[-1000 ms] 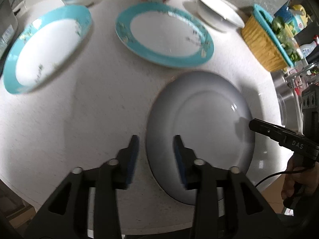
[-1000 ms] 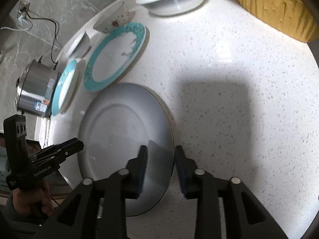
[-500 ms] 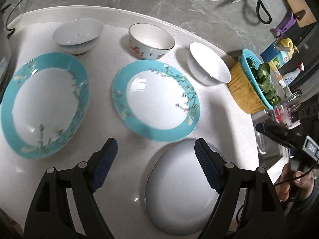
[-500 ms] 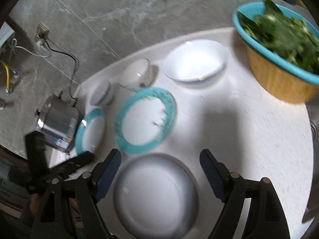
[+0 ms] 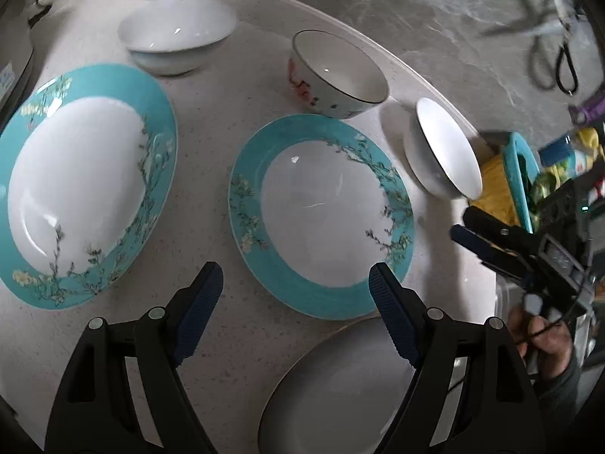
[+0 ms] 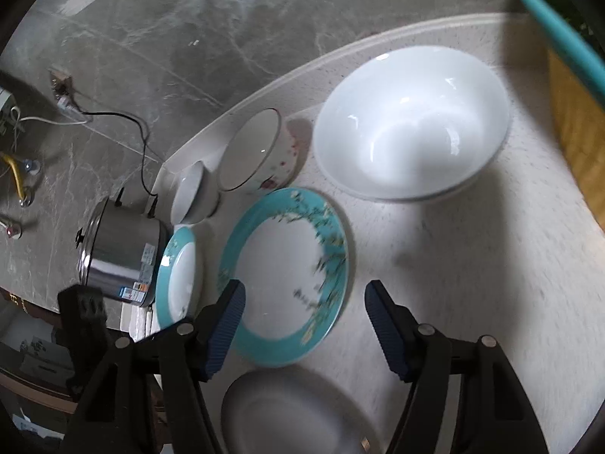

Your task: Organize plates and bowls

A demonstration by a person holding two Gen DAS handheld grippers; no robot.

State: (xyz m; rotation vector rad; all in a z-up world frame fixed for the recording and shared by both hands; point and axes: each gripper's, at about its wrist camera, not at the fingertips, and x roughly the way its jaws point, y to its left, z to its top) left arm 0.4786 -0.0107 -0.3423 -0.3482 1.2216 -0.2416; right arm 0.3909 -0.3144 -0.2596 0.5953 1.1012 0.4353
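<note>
Left wrist: left tool [image 5: 291,317] above bare counter [image 5: 234,340].

The countertop [image 5: 227,121] is a matt, finely speckled stone-like slab, and the wall [image 6: 189,19] at twelve o'clock looks like polished grey veined marble. The turquoise-rimmed plate [image 5: 321,219], the plain white plate [image 6: 287,416] at six o'clock and the white bowl [image 6: 412,121] are glossy glazed ceramic with bright highlights. The pot [image 6: 121,253] at nine o'clock is shiny brushed metal, and the basket [image 5: 495,189] at three o'clock looks woven.
</note>
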